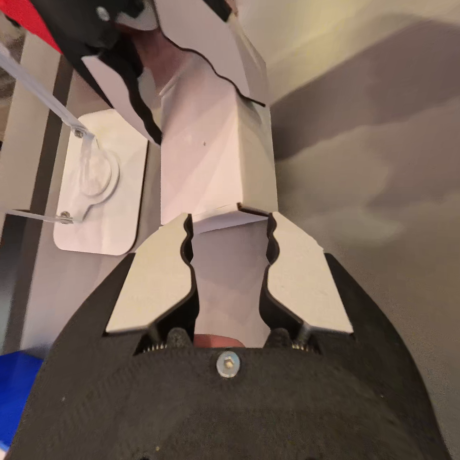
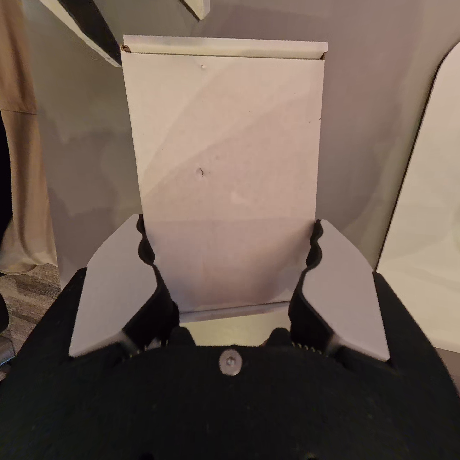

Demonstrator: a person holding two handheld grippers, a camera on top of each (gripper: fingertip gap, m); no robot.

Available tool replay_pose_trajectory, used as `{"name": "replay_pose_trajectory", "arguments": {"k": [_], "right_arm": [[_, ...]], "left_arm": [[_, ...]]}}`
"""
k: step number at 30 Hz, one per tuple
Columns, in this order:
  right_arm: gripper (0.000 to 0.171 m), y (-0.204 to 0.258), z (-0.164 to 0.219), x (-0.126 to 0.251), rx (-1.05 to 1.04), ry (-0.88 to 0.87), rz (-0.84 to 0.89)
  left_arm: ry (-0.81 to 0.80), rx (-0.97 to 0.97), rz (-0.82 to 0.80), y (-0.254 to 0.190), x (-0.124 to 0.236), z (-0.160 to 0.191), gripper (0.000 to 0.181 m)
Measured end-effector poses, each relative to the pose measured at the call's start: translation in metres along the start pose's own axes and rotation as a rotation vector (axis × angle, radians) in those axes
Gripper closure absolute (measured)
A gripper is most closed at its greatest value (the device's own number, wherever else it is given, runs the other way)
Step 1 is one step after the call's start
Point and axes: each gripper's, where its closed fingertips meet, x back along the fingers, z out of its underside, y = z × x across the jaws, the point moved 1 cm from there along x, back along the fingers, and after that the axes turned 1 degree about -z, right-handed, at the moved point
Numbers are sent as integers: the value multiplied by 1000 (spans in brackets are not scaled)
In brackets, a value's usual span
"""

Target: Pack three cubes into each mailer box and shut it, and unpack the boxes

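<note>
A shut white mailer box [image 2: 229,161] lies lengthwise between my two grippers; no cubes show. My right gripper [image 2: 229,224] is shut on its near end, one finger pressed on each long side. In the left wrist view the same box [image 1: 206,161] runs away from me, and the right gripper [image 1: 174,82] clasps its far end. My left gripper [image 1: 230,219] has its jaws apart, tips at the box's near end with a white face of the box between them. I cannot tell if they touch it. In the right wrist view the left gripper's fingers [image 2: 99,34] show past the box's far end.
A white board [image 1: 99,199] with a clear plastic stand [image 1: 94,174] lies left of the box on the grey table [image 1: 373,199]. A blue thing [image 1: 17,398] and a red thing [image 1: 22,27] sit at the left edge. A white rounded board [image 2: 423,186] is on the right, beige fabric [image 2: 20,149] on the left. The gap from one gripper's tips to the other's is roughly 10 cm.
</note>
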Motion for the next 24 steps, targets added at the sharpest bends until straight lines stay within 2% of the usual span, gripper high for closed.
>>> {"name": "replay_pose_trajectory", "arguments": {"k": [1,8,13,17,20,24], "right_arm": [[50,0,0,0,-3,-1,-5],[50,-3,-2,4,-48,-27,-78],[50,-3,-3,6,-75,-30,-131],[50,-3,-3,6,-74,-23,-126],[51,-7,-8,11,-36,-53,-18],[55,0,-21,35,110,-96,310]], "left_arm": [[2,-22,-17,-1,-1,0,124],[31,-314,-278,-4,-19,6,108],[18,-360,-451,15,-31,8,115],[-35,-352,-466,14,-33,7,116],[-27,-358,-457,17,-33,9,117],[-45,-270,-405,21,-30,6,117]]}}
